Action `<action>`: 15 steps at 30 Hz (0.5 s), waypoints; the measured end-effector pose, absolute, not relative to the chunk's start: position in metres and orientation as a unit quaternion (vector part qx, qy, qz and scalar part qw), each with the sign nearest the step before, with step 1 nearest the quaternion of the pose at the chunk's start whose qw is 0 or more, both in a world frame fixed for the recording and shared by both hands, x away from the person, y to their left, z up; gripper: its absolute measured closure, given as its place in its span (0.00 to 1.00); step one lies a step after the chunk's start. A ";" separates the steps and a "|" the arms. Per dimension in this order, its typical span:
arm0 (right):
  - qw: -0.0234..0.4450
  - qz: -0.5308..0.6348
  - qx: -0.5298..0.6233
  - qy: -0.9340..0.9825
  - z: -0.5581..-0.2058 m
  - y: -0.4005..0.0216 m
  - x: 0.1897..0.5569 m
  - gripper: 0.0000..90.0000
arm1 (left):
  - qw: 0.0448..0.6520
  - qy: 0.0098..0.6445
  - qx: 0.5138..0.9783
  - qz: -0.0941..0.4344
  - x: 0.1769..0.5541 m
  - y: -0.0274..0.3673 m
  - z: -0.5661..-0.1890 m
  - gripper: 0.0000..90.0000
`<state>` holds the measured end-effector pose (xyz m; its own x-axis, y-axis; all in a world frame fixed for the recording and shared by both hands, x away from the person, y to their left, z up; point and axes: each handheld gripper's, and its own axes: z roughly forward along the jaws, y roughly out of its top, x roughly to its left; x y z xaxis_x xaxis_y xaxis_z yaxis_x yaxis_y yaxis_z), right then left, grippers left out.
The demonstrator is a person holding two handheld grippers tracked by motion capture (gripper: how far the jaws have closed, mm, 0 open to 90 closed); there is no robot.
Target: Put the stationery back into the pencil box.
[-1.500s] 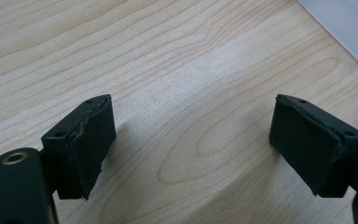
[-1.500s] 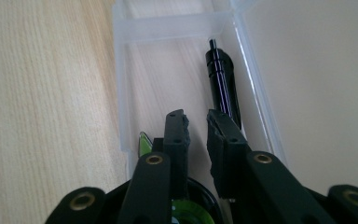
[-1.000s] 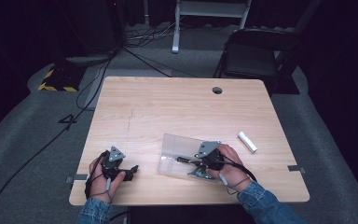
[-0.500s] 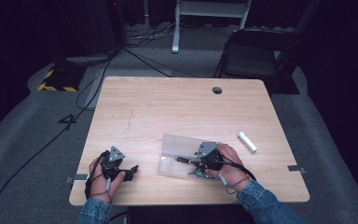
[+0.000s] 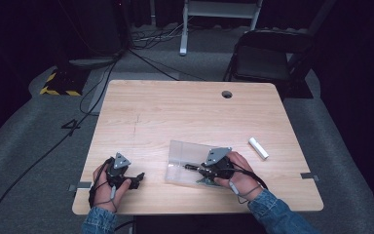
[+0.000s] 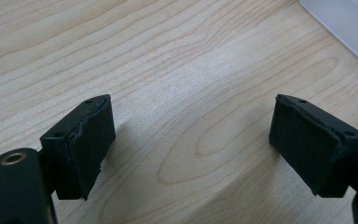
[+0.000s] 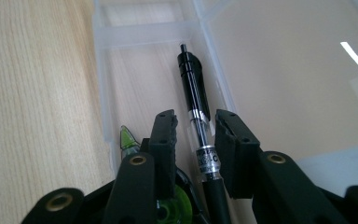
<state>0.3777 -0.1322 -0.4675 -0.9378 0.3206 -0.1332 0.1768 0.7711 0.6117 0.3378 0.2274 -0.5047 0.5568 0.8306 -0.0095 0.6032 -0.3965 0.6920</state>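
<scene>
A black pen (image 7: 193, 79) lies in a narrow compartment of a clear plastic box (image 7: 144, 35) at the table's front middle (image 5: 182, 153). My right gripper (image 7: 196, 135) straddles the pen's barrel. Its jaws have just been closing, and a thin gap shows on each side of the pen, so the pads do not press on it. A green translucent item (image 7: 128, 140) sits in the same compartment under the left jaw. In the high view the right gripper (image 5: 195, 168) points left into the box. My left gripper (image 6: 191, 149) rests wide open on bare wood at the front left (image 5: 137, 178), holding nothing.
A small white cylinder (image 5: 258, 147) lies on the table to the right of the box. A round cable hole (image 5: 227, 94) is near the far edge. A dark chair (image 5: 268, 58) stands behind the table. The box's corner (image 6: 345, 23) shows in the left gripper view.
</scene>
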 end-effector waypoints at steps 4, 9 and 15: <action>0.122 0.304 0.130 0.936 -0.470 -0.130 0.379 0.78 | 0.331 0.438 0.818 0.171 0.338 0.227 -0.505 0.16; 0.121 0.306 0.132 0.935 -0.468 -0.131 0.378 0.85 | 0.331 0.438 0.818 0.172 0.338 0.227 -0.505 0.16; 0.122 0.331 0.161 0.922 -0.453 -0.152 0.381 0.84 | 0.332 0.438 0.818 0.171 0.338 0.227 -0.505 0.16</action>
<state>0.3814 -0.1516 -0.4531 -0.9182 0.3783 -0.1179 0.2165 0.7282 0.6503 0.3379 0.2274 -0.5048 0.5580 0.8298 -0.0108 0.6031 -0.3965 0.6921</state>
